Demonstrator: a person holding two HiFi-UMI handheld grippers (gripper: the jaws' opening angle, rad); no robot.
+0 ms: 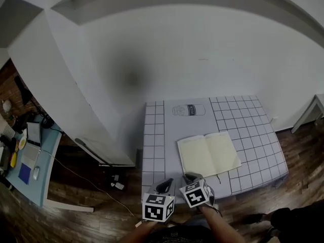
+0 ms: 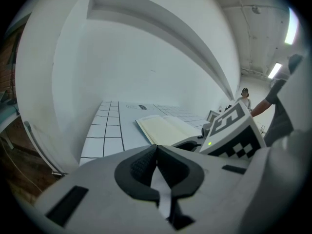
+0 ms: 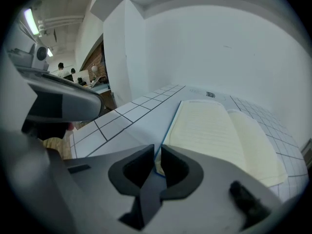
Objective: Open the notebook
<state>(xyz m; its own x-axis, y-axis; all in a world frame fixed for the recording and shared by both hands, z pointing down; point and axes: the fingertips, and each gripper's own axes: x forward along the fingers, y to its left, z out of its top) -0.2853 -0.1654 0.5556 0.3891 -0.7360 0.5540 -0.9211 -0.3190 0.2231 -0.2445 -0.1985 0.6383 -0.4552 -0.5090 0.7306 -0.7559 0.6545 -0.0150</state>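
Near corner of the notebook (image 3: 219, 130) is mostly hidden behind the right gripper (image 3: 157, 150), and the print (image 1: 188, 110) past it is too tiny to read.

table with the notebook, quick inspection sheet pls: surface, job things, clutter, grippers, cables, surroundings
surface: table under a white cover with black grid lines; can drawing printed at the far edge
job's things: notebook lies open and flat, pale pages up
clutter: nothing seen
grippers: left gripper jaws together, nothing between them; right gripper jaws slightly apart, the notebook's near corner in the gap
cables: thin cable on the wood floor left of the table
surroundings: white wall behind; blue desk with small items at far left
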